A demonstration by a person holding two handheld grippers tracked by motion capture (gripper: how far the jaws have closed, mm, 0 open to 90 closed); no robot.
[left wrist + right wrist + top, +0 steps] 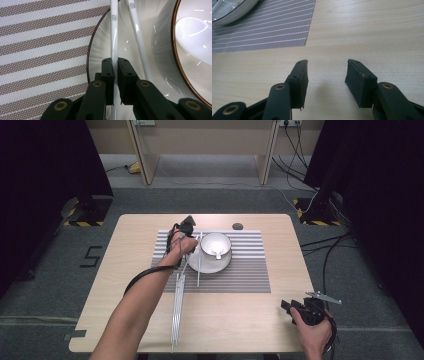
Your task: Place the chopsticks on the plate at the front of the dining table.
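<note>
A white plate (192,263) lies on a striped placemat (240,270) and carries a white bowl (216,244) with a white spoon (218,253) in it. My left gripper (194,251) stands over the plate's left part. Its jaws are shut on a white chopstick (114,37) that rests on the plate (100,50). A second chopstick (138,37) lies just to its right, next to the brown-rimmed bowl (165,50). My right gripper (286,306) rests low over the table's near right corner, open (327,72) with bare wood between its pads.
Long pale rods (176,310) lie on the table beside the left forearm, toward the near edge. A dark round hole (237,226) sits at the table's far edge. The placemat's corner (262,27) and the plate's rim (229,10) lie ahead of the right gripper.
</note>
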